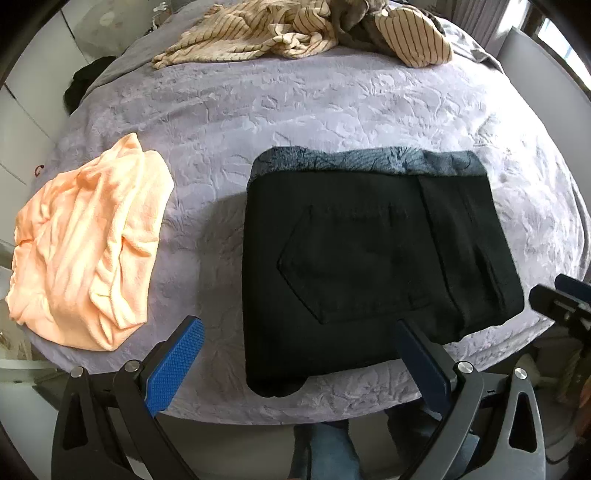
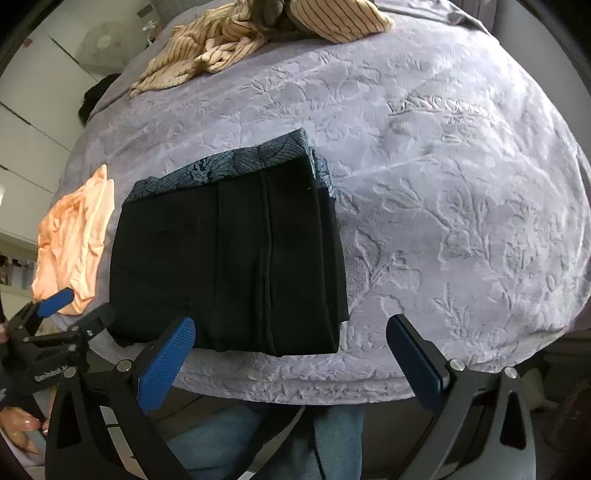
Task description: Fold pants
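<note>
Left wrist view is showing the black pants (image 1: 373, 266) lying as a compact folded stack near the bed (image 1: 332, 110) edge, right of the peach garment (image 1: 85, 243). Both claws, left gripper (image 1: 299, 354) and right gripper (image 2: 291, 354), are hanging spread wide, gripping nothing. Folding is looking finished to me.

Pants (image 1: 369, 258) – showing black, with a blue-grey leaf-patterned lining along the far edge. Blanket (image 1: 332, 110) – showing pale lilac, embossed with a floral relief. Crumpled garment (image 1: 88, 243) – showing peach-orange, plain. Heaped cloth (image 1: 295, 33) – showing cream with thin dark stripes. Gripper pads (image 1: 175, 369) – showing blue, textured.
</note>
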Demonstrator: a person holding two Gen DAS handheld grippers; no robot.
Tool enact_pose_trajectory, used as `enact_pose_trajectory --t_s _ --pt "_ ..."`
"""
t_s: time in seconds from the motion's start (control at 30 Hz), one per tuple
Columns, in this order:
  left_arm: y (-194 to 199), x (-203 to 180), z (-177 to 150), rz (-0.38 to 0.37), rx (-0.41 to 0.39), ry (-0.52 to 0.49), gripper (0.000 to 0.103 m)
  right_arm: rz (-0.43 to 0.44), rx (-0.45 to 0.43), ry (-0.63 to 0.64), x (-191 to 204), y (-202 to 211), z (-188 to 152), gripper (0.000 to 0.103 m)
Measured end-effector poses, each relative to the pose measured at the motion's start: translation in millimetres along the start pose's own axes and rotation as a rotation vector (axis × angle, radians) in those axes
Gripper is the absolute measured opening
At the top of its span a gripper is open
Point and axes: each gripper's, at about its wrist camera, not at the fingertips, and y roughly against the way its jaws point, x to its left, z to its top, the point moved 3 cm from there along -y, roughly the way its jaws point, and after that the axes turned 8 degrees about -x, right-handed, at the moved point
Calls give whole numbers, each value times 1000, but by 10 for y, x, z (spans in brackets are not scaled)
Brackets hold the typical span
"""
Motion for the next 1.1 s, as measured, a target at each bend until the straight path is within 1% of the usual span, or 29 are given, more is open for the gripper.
enact_pose_trajectory --t_s 0.23,0.47,0.7,1.1 --pt "74 17 42 9 -27 -10 103 -30 -1 11 91 41 -12 103" --pt "37 71 12 41 -16 -15 103 -72 10 38 171 32 -23 103" --pt "72 -5 27 51 -55 -45 103 -120 18 65 247 36 14 103" --pt "83 -34 35 58 -67 -61 103 -142 18 85 359 38 7 103"
